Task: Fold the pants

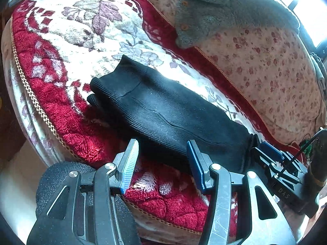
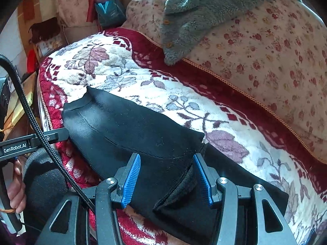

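Left wrist view had the left gripper (image 1: 162, 163) hovering over the pants' (image 1: 163, 112) near edge, jaws apart with nothing pinched, likely lined up to take that edge for a fold. Over on the other side, the right gripper (image 2: 166, 180) straddled bunched cloth at the pants' end, pads looking clear of it; both were probably set for a joint lift. Those pants were black ribbed knit, already doubled into a long band, lying slantwise near the cushion's (image 1: 51, 110) front edge. A grey fleece (image 1: 224, 10) was draped on the backrest behind.
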Motion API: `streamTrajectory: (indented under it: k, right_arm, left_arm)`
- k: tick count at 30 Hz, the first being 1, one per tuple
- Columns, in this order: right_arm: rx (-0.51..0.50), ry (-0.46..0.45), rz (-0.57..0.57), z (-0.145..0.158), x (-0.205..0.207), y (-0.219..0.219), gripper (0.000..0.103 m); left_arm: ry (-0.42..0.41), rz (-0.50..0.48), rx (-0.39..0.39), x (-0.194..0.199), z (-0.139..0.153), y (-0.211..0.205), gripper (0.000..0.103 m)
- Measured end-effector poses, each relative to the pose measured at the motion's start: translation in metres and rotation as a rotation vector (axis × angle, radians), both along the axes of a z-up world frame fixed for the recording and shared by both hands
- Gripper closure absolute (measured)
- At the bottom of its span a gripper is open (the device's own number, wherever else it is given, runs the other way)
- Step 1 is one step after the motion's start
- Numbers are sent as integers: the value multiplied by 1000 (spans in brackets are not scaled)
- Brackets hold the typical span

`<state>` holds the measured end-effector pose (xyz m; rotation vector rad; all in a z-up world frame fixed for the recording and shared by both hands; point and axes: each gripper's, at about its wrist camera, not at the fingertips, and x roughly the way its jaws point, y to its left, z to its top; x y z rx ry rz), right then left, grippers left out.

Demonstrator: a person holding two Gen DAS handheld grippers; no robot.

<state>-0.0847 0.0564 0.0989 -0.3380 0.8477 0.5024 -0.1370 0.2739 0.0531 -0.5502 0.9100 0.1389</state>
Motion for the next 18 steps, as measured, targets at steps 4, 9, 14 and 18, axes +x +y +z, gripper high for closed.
streamTrajectory:
  k: [4, 9, 14, 18]
  right_arm:
    - [-9, 8, 11, -3, 3, 6, 52]
    - [39, 59, 60, -3, 17, 18, 52]
    - [158, 139, 176, 5, 46, 49, 49]
    - [231, 222, 262, 4, 72, 88, 44]
  left_arm:
    - [5, 16, -24, -2, -2, 9, 54]
    - [9, 67, -75, -12, -4, 28, 54]
    - [0, 143, -154, -17, -8, 52, 44]
    - [17, 176, -173, -10, -14, 62, 44]
